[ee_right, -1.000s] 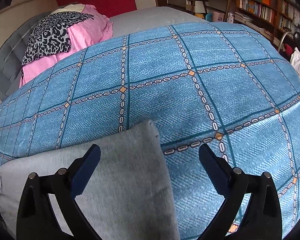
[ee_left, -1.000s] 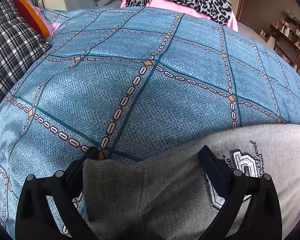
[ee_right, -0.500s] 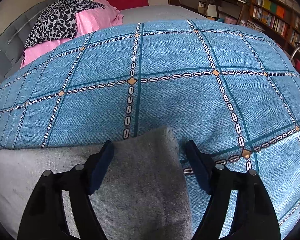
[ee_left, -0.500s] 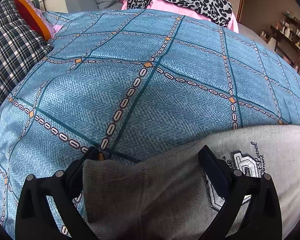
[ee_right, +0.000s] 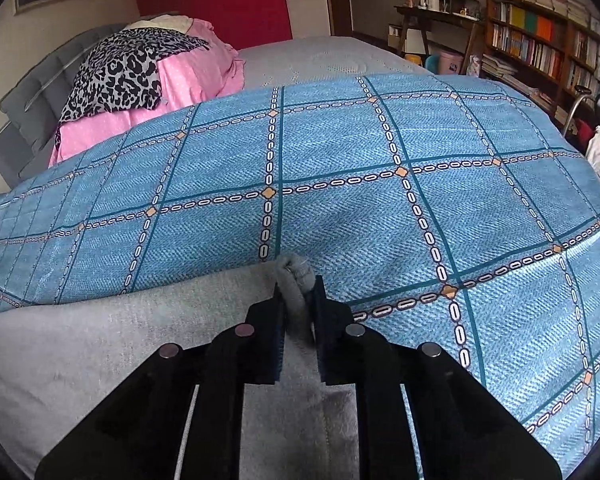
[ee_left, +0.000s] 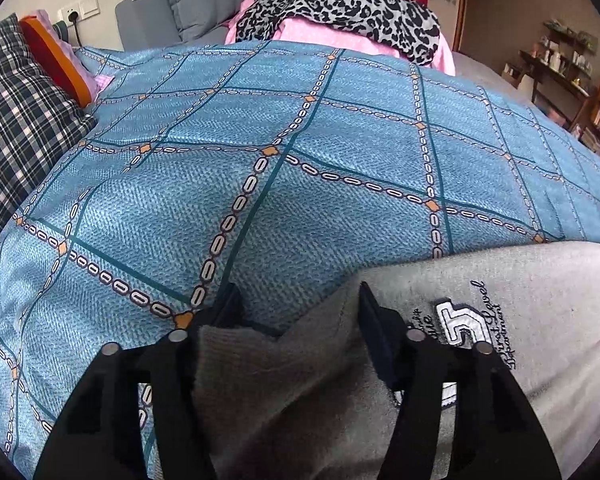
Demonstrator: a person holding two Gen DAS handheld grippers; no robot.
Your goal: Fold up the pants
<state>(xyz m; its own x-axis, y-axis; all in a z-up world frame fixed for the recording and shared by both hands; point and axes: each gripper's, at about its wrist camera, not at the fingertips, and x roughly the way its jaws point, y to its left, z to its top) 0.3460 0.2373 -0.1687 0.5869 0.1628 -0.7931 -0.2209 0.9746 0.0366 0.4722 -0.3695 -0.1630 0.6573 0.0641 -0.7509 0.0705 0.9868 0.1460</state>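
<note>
Grey sweatpants lie flat on a blue checked bedspread. A white letter patch is stitched near their ribbed waistband. My left gripper straddles the waistband corner. Its jaws are closing, and the cloth puckers between the pads without being pinched tight. In the right wrist view the pants stretch off to the left over the bedspread. My right gripper is shut on the corner of the leg end, and a small bunch of grey cloth pokes out past the fingertips.
A plaid pillow lies at the left edge of the bed. A leopard-print cloth on pink bedding is piled against the grey headboard. Bookshelves and a desk stand beyond the bed's right side.
The right jaws went from wide open around the leg corner to shut on it, bunching the cloth. The left jaws narrowed around the waistband, which now puckers.
</note>
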